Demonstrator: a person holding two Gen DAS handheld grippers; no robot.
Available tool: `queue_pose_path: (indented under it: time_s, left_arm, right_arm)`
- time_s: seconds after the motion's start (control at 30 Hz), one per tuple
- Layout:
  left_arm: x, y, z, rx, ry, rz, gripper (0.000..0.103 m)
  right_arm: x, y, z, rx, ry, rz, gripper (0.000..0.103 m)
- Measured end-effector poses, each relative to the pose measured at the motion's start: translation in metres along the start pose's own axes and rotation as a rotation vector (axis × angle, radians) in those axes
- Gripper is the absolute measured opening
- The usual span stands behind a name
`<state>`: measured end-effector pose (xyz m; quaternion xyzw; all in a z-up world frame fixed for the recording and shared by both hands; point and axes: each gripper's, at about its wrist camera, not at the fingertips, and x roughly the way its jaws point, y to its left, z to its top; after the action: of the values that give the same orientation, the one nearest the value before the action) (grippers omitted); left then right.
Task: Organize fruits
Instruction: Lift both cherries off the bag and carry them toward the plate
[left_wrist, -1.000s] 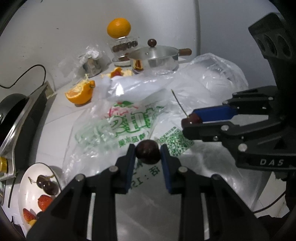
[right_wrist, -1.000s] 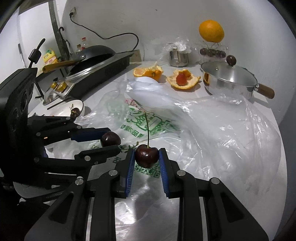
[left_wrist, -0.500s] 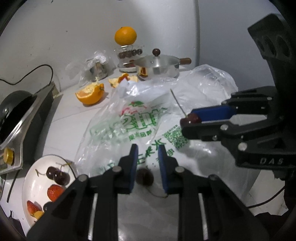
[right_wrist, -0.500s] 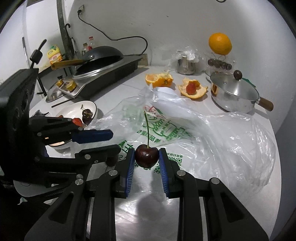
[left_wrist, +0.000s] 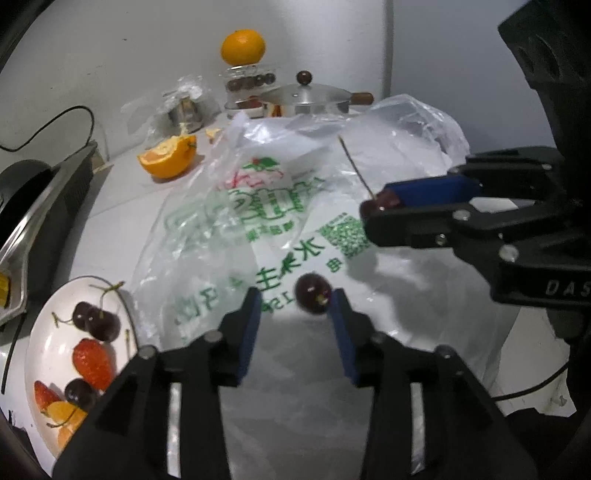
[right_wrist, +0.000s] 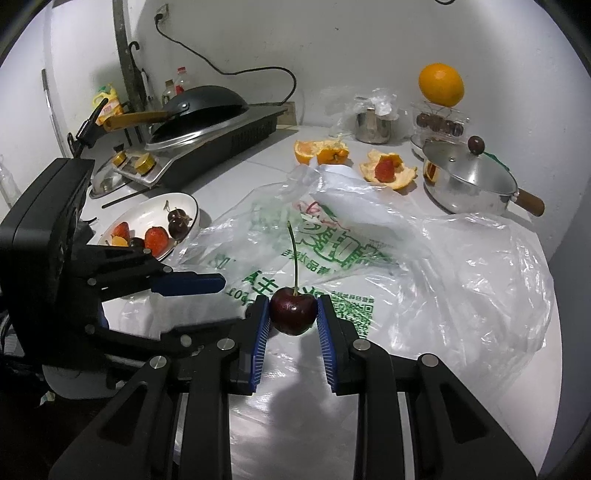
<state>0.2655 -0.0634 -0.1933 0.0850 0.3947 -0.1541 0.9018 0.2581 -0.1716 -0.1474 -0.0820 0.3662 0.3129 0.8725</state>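
Observation:
My left gripper (left_wrist: 295, 300) hangs over the printed plastic bag (left_wrist: 236, 206) and its jaws are opening. A dark stemless cherry (left_wrist: 313, 298) lies loose on the bag between the fingertips, close to the right-hand pad and not squeezed. My right gripper (right_wrist: 293, 308) is shut on a dark red cherry (right_wrist: 293, 312) whose long stem points up; in the left wrist view it shows at the right (left_wrist: 373, 208). The white bowl (left_wrist: 85, 279) at lower left holds cherries and strawberries, and its rim (right_wrist: 195, 208) shows behind the left gripper (right_wrist: 236, 299).
At the back stand a lidded steel pot (right_wrist: 469, 181), a whole orange (right_wrist: 441, 84) on a glass jar, a steel cup (right_wrist: 373, 127) and cut orange pieces (right_wrist: 321, 152). A stove with a black pan (right_wrist: 207, 107) fills the left.
The left gripper let its stemless cherry drop onto the bag, then spread its jaws. Both grippers drew back from the far wall. The right gripper kept its stemmed cherry.

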Motion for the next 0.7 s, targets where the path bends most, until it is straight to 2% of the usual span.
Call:
queue_pose_path:
  time_s: [0.2, 0.47, 0.53, 0.67, 0.7]
  left_arm:
    - [0.016, -0.005, 0.005, 0.001, 0.018, -0.016, 0.046]
    - [0.033, 0.005, 0.006, -0.025, 0.063, 0.023, 0.046]
    - [0.035, 0.006, 0.004, -0.025, 0.063, 0.026, 0.043]
    - [0.037, 0.006, 0.004, -0.019, 0.058, 0.027, 0.026]
    - [0.037, 0.007, 0.004, -0.02, 0.056, 0.026, 0.026]
  right_arm:
    - [0.002, -0.009, -0.003, 0.017, 0.006, -0.008, 0.028]
    - [0.01, -0.021, -0.005, 0.034, 0.017, -0.005, 0.028]
    - [0.012, -0.022, -0.005, 0.035, 0.018, -0.002, 0.028]
    - [0.014, -0.021, -0.005, 0.036, 0.017, 0.005, 0.028]
    - [0.014, -0.02, -0.005, 0.035, 0.017, 0.005, 0.028]
